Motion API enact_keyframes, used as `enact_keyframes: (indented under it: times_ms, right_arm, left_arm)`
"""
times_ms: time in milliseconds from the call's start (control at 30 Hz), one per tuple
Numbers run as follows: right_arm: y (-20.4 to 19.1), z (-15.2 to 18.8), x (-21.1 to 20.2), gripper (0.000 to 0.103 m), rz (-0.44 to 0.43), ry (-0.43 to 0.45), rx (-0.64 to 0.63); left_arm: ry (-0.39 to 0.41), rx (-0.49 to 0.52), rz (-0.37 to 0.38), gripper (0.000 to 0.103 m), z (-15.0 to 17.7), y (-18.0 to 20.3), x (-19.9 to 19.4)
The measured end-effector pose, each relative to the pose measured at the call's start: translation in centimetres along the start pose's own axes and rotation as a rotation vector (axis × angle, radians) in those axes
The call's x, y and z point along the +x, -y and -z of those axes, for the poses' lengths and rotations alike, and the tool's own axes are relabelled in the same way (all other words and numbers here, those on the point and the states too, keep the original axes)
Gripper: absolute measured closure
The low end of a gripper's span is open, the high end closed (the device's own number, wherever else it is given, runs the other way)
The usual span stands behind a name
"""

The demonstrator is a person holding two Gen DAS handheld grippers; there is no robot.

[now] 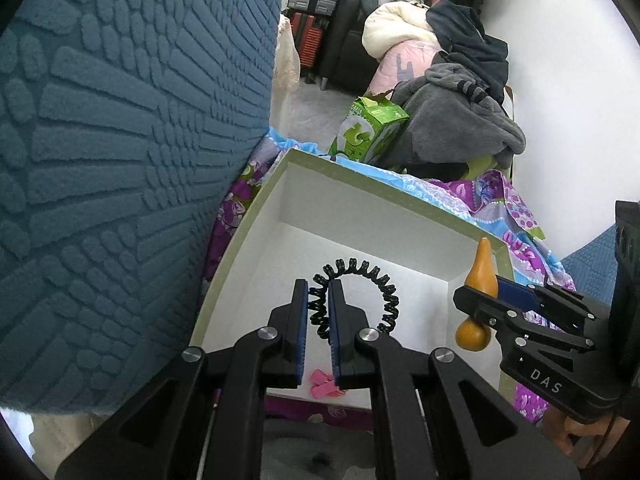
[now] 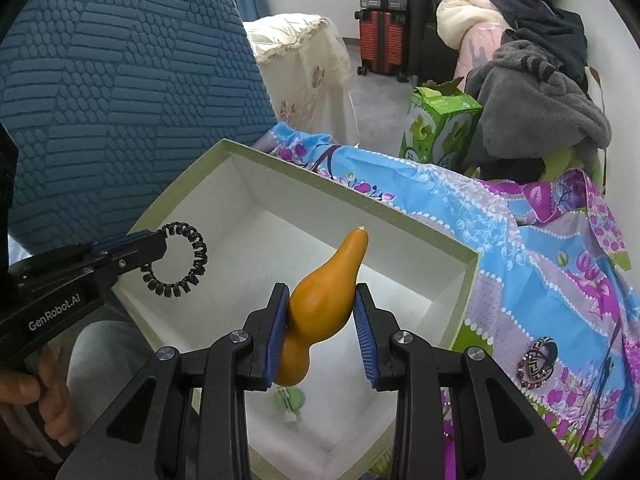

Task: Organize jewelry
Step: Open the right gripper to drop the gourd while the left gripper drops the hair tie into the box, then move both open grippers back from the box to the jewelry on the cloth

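Two grippers hang over the open box, each loaded. Left gripper [image 1: 319, 308]: fingers narrowed onto the black spiral coil hair tie [image 1: 360, 292], which dangles above the white box floor. Right gripper [image 2: 321, 332]: blue pads pinch the waist of the orange gourd-shaped pendant [image 2: 320, 304], tip pointing forward over the interior.

Below lies the green-rimmed white cardboard box [image 2: 400, 224]; a small pink clip [image 1: 324, 386] and a green hair clip [image 2: 288, 400] already rest on its floor. A beaded bracelet with patterned band [image 2: 538, 362] remains outside on the floral bedsheet [image 2: 540, 264].

Step in hand, as judged: depositing. Next move: lower each item towards the floor, then open the jaws.
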State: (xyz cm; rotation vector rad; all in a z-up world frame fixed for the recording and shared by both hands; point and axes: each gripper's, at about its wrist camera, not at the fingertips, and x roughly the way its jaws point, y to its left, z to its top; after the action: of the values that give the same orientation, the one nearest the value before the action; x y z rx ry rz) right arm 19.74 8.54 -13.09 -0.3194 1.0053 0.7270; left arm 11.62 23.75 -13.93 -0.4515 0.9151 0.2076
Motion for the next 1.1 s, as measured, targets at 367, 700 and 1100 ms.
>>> enact_keyframes:
  times_ms: [367, 700, 1100]
  right_arm:
    - [1.4, -0.5, -4.9, 0.063, -0.003, 0.101, 0.027]
    - [3.4, 0.6, -13.5, 0.063, 0.019, 0.257, 0.055]
    - [6.5, 3.2, -21.2, 0.063, 0.082, 0.39, 0.091]
  left_arm:
    - [0.079, 0.007, 0.013, 0.051, -0.7, 2.2, -4.4]
    - [0.171, 0.07, 0.037, 0.051, -0.7, 6.6, -9.7]
    - [0.242, 0.125, 0.119, 0.051, 0.1, 12.3, -14.0]
